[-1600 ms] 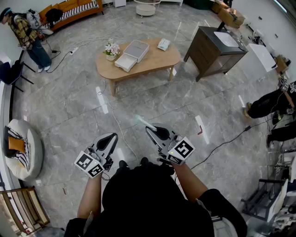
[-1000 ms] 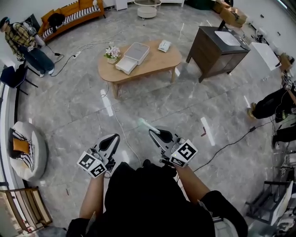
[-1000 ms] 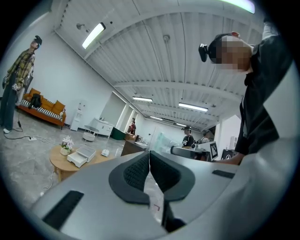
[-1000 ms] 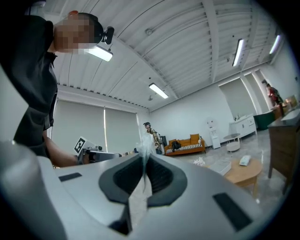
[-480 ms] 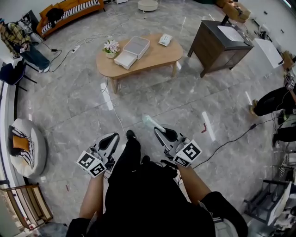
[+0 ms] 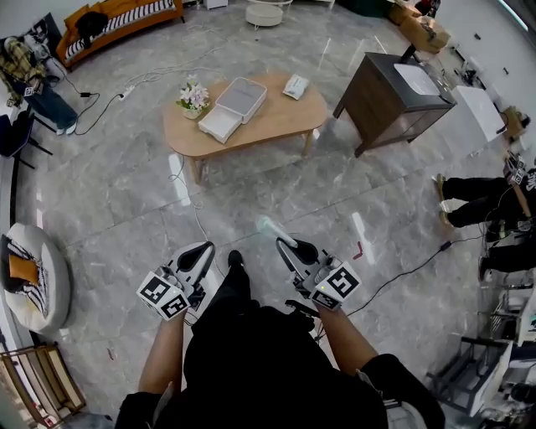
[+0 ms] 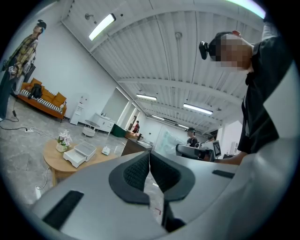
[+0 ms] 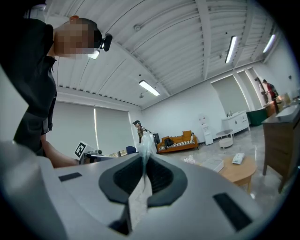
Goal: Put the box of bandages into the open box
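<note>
Floor (image 6: 126, 184) is glossy grey marble-look tile all over a big open room, with a white cable (image 6: 199, 224) snaking across it from near the coffee table (image 6: 276, 119) toward the person's feet. That table is a rounded wooden one, well out ahead of both grippers. On it the open box (image 6: 234, 105) is white with its lid flipped back, there's a little pot of flowers (image 6: 193, 95) just beside it on the left, and the box of bandages (image 6: 296, 84) lies near the table's far right end, apart from the open box. To the right of the table stands a dark wood cabinet (image 6: 387, 107), and an orange sofa (image 6: 117, 20) runs along the back wall at top left. A round cushion seat (image 6: 32, 276) sits at the left edge. One person (image 6: 25, 60) stands up by the sofa and another person (image 6: 484, 191) is low down at the right side. As for the tools, the left gripper (image 6: 203, 249) has its jaws pressed together with nothing in them. The right gripper (image 6: 286, 244) has its jaws pinched on a scrap of clear plastic (image 6: 269, 227) that sticks out past the tips. Both are held low in front of the body, nowhere near the table.
</note>
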### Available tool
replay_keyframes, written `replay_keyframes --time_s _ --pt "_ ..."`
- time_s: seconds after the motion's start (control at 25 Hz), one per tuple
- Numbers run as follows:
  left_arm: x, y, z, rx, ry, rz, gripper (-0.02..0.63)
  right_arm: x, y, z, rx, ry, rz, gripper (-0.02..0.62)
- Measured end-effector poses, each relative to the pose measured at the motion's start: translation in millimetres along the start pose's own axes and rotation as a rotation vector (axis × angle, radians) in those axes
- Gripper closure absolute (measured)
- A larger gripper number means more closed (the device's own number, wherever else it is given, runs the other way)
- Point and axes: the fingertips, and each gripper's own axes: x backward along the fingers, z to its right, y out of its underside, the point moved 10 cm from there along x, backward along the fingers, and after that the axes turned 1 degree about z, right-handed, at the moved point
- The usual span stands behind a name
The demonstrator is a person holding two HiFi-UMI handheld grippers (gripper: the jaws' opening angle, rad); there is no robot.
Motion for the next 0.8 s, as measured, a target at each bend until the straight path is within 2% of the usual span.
replay_keyframes --time_s 0.28,0.44,0.68,0.8 --pt "-60.0 -39.7 -71.9 0.006 0.025 0.018 0.588 -71.3 -29.2 60.7 0.008 -0.017 -0.003 0.571" --pt "-84.7 -59.7 -106.0 -0.023 0.04 0.003 0.588 -103.2 -34.4 87.8 0.024 -0.011 -0.056 0.571" --pt "-117.8 -79.4 -154.0 -0.039 0.06 0.004 0.588 -148.5 -47.9 125.9 -0.013 -0.01 -0.003 0.571" --pt "-127.9 -82.6 -169.7 -0.019 0.055 0.009 0.588 -159.2 -45.5 142.0 -0.006 0.008 -0.018 0.571"
